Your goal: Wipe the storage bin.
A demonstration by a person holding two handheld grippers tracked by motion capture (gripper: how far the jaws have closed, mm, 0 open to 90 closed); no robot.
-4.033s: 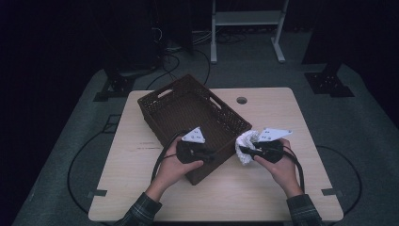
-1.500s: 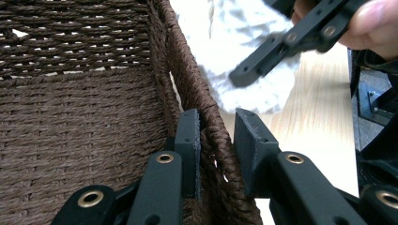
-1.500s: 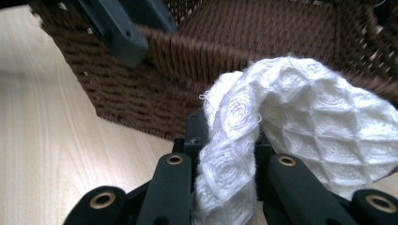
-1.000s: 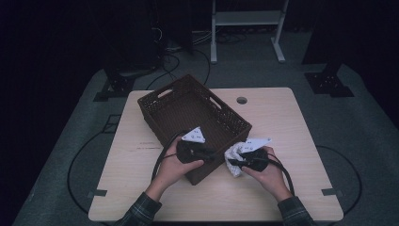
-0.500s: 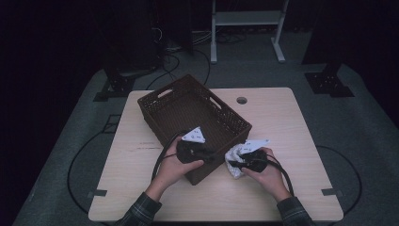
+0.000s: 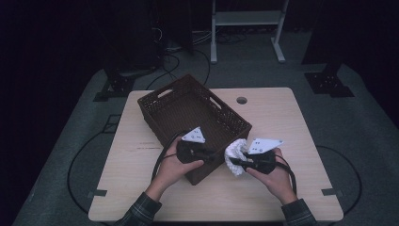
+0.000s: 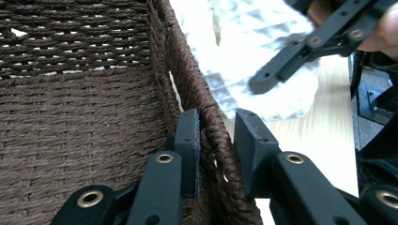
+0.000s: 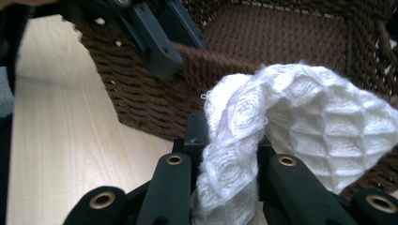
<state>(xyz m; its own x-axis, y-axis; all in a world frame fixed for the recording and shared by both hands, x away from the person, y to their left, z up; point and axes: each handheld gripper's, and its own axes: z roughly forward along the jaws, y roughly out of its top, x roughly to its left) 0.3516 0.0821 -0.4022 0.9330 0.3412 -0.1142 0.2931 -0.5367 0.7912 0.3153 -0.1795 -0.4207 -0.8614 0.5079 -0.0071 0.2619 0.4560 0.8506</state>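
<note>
While the left hand-held gripper sits clamped on the near rim of the brown woven basket, low centre of the high view, the right hand-held gripper pinches a white waffle-knit cloth. Cloth hangs bunched just right of the basket's near corner, above the pale wooden surface.
</note>
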